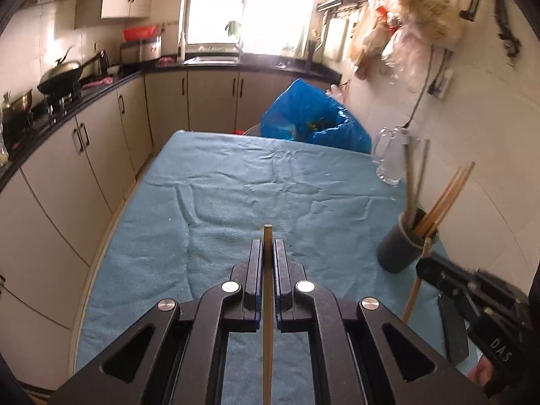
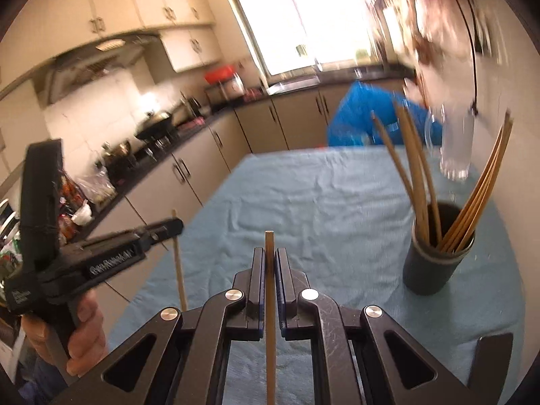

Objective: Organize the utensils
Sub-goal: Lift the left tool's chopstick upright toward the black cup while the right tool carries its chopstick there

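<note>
My left gripper (image 1: 268, 244) is shut on a wooden chopstick (image 1: 268, 303) that runs back between its fingers, held above the blue cloth. My right gripper (image 2: 269, 252) is shut on another wooden chopstick (image 2: 270, 320), also above the cloth. A dark grey utensil cup (image 1: 403, 243) stands at the table's right side and holds several chopsticks (image 1: 445, 199); it shows in the right wrist view (image 2: 435, 263) ahead and to the right. The right gripper (image 1: 425, 265) with its chopstick (image 1: 416, 287) sits just beside the cup. The left gripper (image 2: 175, 226) shows at the left.
A blue cloth (image 1: 270, 182) covers the table. A clear glass mug (image 1: 391, 155) stands behind the cup by the wall. A blue plastic bag (image 1: 314, 118) lies at the table's far end. Kitchen cabinets and a counter (image 1: 77, 141) run along the left.
</note>
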